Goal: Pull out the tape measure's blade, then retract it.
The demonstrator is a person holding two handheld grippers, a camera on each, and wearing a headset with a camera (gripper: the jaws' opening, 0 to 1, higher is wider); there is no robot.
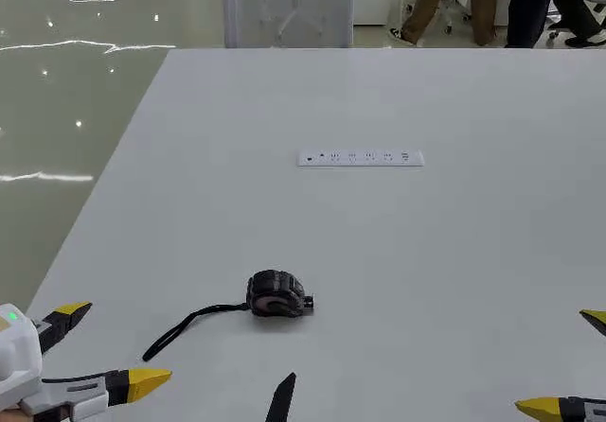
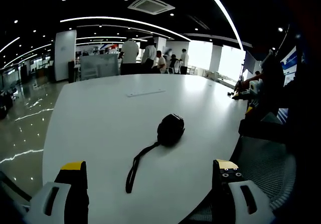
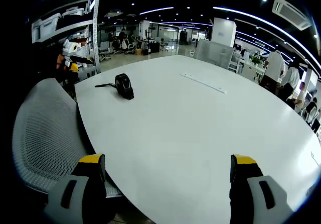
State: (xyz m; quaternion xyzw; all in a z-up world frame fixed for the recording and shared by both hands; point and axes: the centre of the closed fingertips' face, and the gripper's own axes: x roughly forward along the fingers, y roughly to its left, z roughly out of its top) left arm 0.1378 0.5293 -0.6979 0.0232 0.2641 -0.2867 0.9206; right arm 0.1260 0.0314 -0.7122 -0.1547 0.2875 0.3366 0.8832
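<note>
Head view gives me the tape measure [image 1: 277, 295] lying on the white table [image 1: 426, 252] near its front edge, its strap [image 1: 185, 327] trailing toward my left tongs [image 1: 114, 343]. These and the right tongs [image 1: 565, 360] stand spread wide, pinching nothing, apart from the tape measure. A power strip [image 1: 361, 158] lies farther back.

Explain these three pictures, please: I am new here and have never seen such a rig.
No robot: a person holds a yellow-tipped two-jaw gripper in each hand. One picture comes from a headset camera looking down at the white table; the two round ones from cameras riding on the left gripper and right gripper. On the table lie a black tape measure with a black wrist strap and, farther off, a flat white power strip. Both grippers are open, holding nothing.
</note>
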